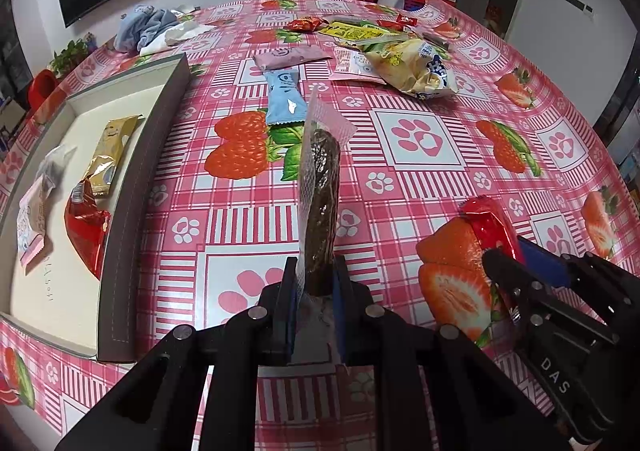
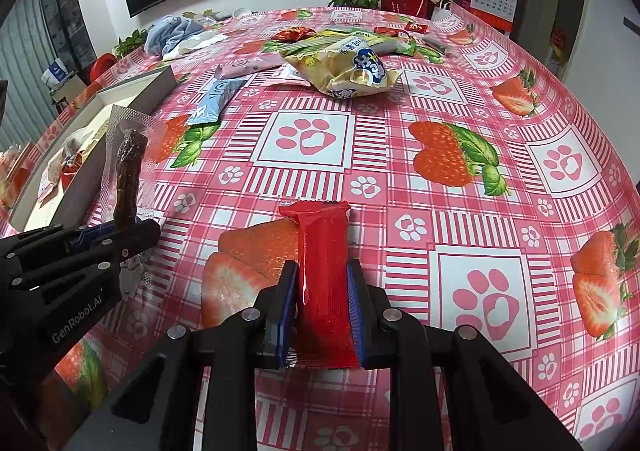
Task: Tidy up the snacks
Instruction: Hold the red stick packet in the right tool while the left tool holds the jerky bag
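My left gripper (image 1: 315,283) is shut on a brown snack stick in a clear wrapper (image 1: 321,187) and holds it upright above the table; it also shows in the right wrist view (image 2: 127,179). My right gripper (image 2: 322,283) is shut on a red snack packet (image 2: 324,251), which also shows in the left wrist view (image 1: 494,225). An open grey box (image 1: 160,123) at the left holds a gold packet (image 1: 108,155), a red packet (image 1: 86,223) and a pink packet (image 1: 30,227).
Loose snacks lie at the far side of the table: a blue packet (image 1: 284,97), a pink packet (image 1: 292,57), a large yellow bag (image 2: 348,69) and small red and yellow packets. Blue cloth (image 1: 148,27) lies at the far left. Plants stand behind the table.
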Demonstrator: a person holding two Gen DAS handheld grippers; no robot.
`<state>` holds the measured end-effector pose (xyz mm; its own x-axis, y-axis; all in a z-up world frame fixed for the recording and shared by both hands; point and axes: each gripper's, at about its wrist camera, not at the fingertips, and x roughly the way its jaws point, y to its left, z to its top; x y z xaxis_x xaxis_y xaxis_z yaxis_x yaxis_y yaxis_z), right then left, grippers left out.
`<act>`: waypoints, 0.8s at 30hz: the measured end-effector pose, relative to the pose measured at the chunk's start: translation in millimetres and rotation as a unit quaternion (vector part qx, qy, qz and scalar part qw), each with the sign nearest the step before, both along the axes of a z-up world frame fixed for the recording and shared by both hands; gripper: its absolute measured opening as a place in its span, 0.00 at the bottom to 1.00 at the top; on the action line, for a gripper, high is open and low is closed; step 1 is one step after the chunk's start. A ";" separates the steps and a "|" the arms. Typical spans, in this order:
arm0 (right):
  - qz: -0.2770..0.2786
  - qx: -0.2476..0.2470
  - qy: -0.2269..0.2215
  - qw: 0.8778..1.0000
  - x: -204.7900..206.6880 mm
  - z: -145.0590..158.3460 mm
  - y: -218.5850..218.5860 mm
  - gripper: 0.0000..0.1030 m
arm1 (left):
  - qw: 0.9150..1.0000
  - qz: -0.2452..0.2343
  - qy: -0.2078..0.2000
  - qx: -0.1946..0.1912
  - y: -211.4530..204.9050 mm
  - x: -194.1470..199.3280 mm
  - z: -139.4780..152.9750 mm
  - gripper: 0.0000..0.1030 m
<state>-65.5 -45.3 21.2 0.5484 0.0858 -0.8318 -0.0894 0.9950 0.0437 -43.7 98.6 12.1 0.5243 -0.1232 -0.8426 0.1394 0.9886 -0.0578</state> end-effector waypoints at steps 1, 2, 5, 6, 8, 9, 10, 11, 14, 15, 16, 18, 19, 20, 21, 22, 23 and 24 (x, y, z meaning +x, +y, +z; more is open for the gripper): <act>0.000 -0.001 0.000 1.000 0.0 0.0 0.1 0.25 | 1.000 0.000 0.000 0.000 -0.3 -0.1 0.0 0.16; 0.001 -0.001 0.000 1.000 -0.2 -0.1 0.4 0.25 | 1.000 0.000 0.000 0.001 -0.4 -0.2 -0.1 0.16; 0.000 -0.001 -0.001 1.000 -0.2 0.0 -0.1 0.25 | 1.000 0.000 0.000 0.001 -0.2 0.0 0.1 0.16; 0.001 -0.001 -0.001 1.000 -0.2 0.0 -0.2 0.25 | 1.000 0.000 -0.001 0.002 -0.2 -0.3 -0.1 0.16; 0.001 -0.001 -0.001 1.000 -0.4 -0.1 -0.2 0.25 | 1.000 -0.001 -0.001 0.004 0.1 -0.7 -0.3 0.16; 0.001 -0.001 -0.001 1.000 -0.4 -0.1 -0.2 0.25 | 1.000 0.000 -0.001 0.003 0.0 -0.7 -0.3 0.16; 0.001 -0.001 -0.001 1.000 -0.5 -0.1 -0.2 0.25 | 1.000 0.000 -0.001 0.003 0.1 -0.8 -0.4 0.16; 0.001 -0.001 -0.001 1.000 -0.3 -0.1 -0.3 0.25 | 1.000 -0.001 -0.001 0.003 0.0 -1.0 -0.5 0.16; 0.000 -0.001 -0.001 1.000 -0.7 -0.3 0.0 0.25 | 1.000 0.000 -0.001 0.003 -0.3 -0.9 -0.3 0.16; 0.001 -0.002 -0.001 1.000 -0.9 -0.5 -0.1 0.25 | 1.000 0.000 -0.001 0.003 -0.3 -0.9 -0.5 0.16; 0.001 -0.002 -0.001 1.000 -0.8 -0.6 0.1 0.25 | 1.000 0.000 -0.001 0.003 -0.2 -0.9 -0.5 0.16; 0.001 -0.002 -0.001 1.000 -0.9 0.2 0.6 0.25 | 1.000 0.000 -0.001 0.003 -0.3 -1.0 -0.4 0.16; 0.001 -0.003 -0.001 1.000 -0.9 0.1 0.6 0.25 | 1.000 0.000 -0.001 0.003 0.0 -1.1 -0.5 0.16; 0.001 -0.004 -0.001 1.000 -0.7 0.0 1.1 0.25 | 1.000 0.000 0.000 0.003 0.2 -1.1 -0.4 0.16; 0.002 -0.005 -0.001 1.000 -0.8 0.3 0.9 0.25 | 1.000 0.000 -0.001 0.003 -0.2 -1.2 -0.4 0.16; 0.002 -0.005 -0.001 1.000 -0.6 0.5 0.9 0.25 | 1.000 0.000 -0.001 0.004 -0.6 -1.0 -0.2 0.16; 0.002 -0.005 -0.001 1.000 -0.5 0.5 0.9 0.25 | 1.000 0.000 -0.001 0.004 -0.6 -1.0 -0.2 0.16; 0.002 -0.005 -0.001 1.000 -0.7 0.3 1.1 0.25 | 1.000 0.000 -0.001 0.004 -0.6 -0.9 -0.1 0.16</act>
<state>-66.2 -44.2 21.5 0.5499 0.0797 -0.8314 -0.0927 0.9951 0.0341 -44.6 98.1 12.0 0.5256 -0.1172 -0.8426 0.1401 0.9889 -0.0501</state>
